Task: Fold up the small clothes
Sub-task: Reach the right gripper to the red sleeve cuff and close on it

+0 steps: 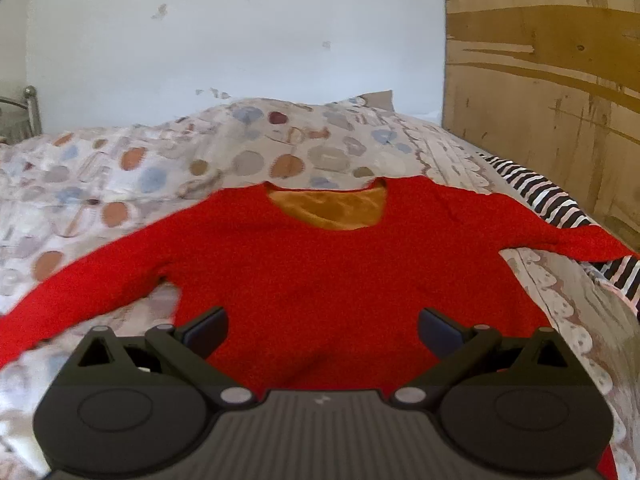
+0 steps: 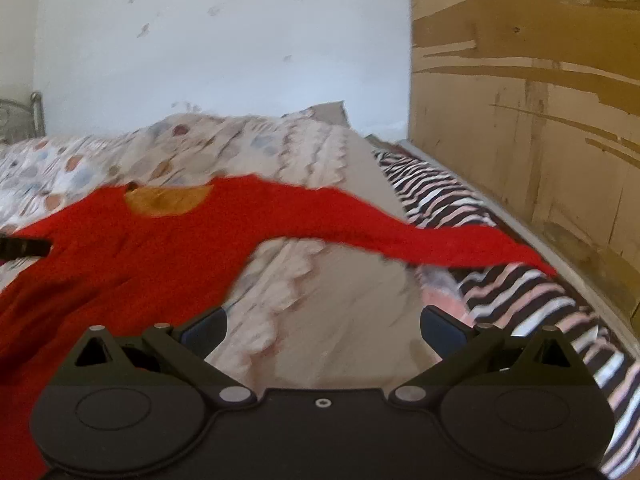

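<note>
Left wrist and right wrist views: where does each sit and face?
Left wrist: on the left gripper, low over the hem of the red sweater, facing its neckline; open fingers show.
Right wrist: on the right gripper, over the patterned bedspread, right of the sweater, facing the striped cloth; open fingers show.
Shared: sweater, bedspread, wooden board.

Both grippers are black with silver pivot screws, round housings and dark-blue-padded fingers [image 1: 208, 330].

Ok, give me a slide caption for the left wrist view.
Open left claw poised over the hem of a red sweater spread flat, sleeves out, on a patterned bedspread.
</note>
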A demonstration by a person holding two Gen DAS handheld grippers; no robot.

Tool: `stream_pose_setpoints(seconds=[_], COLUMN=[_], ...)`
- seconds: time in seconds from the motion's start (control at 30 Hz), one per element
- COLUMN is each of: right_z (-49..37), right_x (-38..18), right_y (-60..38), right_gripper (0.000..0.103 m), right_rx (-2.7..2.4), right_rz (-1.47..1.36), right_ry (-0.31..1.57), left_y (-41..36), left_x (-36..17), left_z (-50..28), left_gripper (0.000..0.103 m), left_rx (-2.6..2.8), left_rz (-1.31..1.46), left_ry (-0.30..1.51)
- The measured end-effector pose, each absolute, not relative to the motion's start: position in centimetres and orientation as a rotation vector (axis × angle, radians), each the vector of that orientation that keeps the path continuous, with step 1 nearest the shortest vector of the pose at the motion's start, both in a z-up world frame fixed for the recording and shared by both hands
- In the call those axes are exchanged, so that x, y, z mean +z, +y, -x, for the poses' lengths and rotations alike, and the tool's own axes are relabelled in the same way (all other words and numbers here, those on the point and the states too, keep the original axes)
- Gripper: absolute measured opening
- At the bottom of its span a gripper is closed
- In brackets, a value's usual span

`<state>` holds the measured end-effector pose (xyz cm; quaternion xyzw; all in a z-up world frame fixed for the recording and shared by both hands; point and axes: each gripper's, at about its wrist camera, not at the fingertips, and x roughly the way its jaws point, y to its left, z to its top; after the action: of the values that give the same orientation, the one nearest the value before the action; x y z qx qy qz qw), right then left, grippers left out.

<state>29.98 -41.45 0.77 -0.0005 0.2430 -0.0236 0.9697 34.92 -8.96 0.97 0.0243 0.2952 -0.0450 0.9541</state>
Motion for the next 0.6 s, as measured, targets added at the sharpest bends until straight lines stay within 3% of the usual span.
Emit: stream_pose_setpoints(seconds=[0.33,0.6], right_z=[-40.5,-45.2], right_x=[-1.5,-2.7], right_y=[-54.1,-61.9], right_gripper=[0.103,0.102], right_rx=[-0.231,-0.404], right_rz=[-0.264,-0.52], right_ry=[0.574,0.623], left_y=[-10.1,-11.2], left_x=[-5.1,-7.0], left_z=[-37.6,-36.4], left_gripper=[0.103,0.103], left_rx=[-0.117,-0.096], left_rz=[0.004,-0.061], left_ry=[0.673,0.58])
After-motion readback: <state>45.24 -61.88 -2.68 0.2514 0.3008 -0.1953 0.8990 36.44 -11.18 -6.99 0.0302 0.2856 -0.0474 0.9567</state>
